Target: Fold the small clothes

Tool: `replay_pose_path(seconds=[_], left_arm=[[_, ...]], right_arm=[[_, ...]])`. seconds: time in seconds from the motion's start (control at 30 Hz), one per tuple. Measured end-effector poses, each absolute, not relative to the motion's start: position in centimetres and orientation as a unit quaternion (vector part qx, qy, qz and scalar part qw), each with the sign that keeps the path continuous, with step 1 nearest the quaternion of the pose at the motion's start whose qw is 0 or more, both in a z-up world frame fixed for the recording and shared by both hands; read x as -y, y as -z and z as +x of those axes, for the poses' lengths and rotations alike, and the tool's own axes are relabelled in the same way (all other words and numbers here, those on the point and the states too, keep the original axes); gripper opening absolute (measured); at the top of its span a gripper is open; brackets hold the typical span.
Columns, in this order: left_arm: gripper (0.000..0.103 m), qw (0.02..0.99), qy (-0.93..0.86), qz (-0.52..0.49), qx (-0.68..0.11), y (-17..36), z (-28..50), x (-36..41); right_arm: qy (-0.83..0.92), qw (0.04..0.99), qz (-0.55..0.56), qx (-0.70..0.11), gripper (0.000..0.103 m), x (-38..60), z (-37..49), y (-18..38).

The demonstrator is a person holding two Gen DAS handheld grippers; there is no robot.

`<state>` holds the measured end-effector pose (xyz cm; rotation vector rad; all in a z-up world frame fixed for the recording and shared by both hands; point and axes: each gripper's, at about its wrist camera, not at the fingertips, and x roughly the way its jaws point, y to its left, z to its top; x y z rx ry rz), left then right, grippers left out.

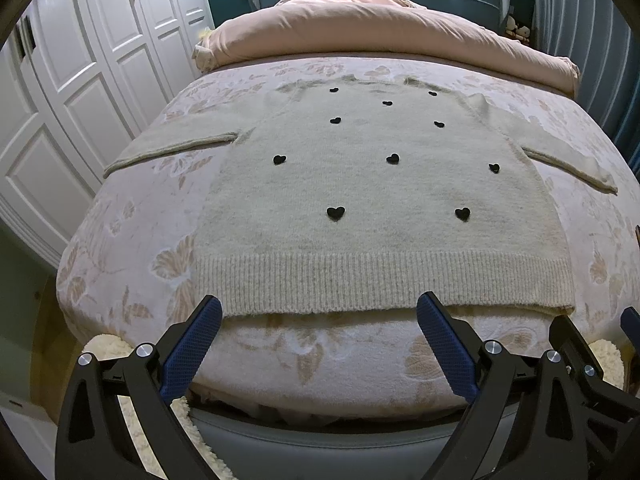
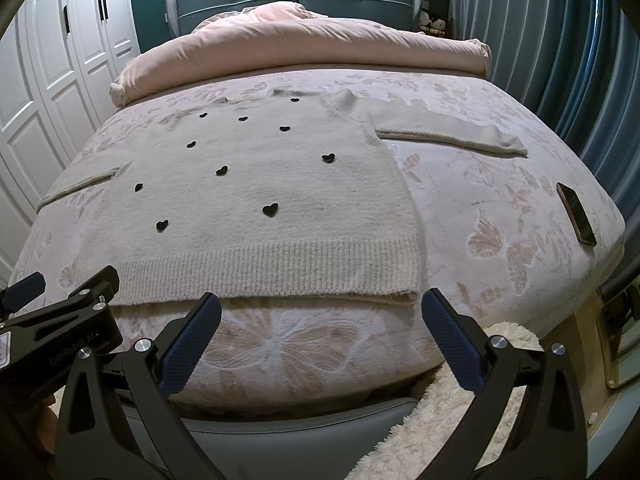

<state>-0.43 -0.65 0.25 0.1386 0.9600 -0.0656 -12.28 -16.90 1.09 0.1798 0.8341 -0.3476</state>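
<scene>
A cream knit sweater [image 1: 372, 208] with small black hearts lies flat and spread out on the bed, both sleeves out to the sides, ribbed hem toward me. It also shows in the right wrist view [image 2: 256, 208]. My left gripper [image 1: 320, 312] is open and empty, hovering just in front of the hem's left half. My right gripper [image 2: 320, 308] is open and empty, just in front of the hem's right corner. The right gripper's body shows at the right edge of the left wrist view, and the left gripper's body at the left edge of the right wrist view.
The bed [image 1: 320, 360] has a pale floral cover. A rolled pink duvet [image 1: 380, 28] lies at the head. A phone [image 2: 576, 214] lies near the bed's right edge. White wardrobes [image 1: 80, 80] stand to the left, blue curtains [image 2: 560, 60] to the right. A fluffy rug [image 2: 440, 420] lies below.
</scene>
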Motion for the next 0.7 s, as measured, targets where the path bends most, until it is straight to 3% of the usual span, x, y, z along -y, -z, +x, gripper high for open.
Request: replay_pose_path(seconds=[0.7], left_arm=[[0.093,0.885,0.031,0.067,-0.46,-0.27,-0.4,0.29]], right_arm=[[0.169,0.896,0.087,-0.402,0.098,16.94,-12.31,-1.14]])
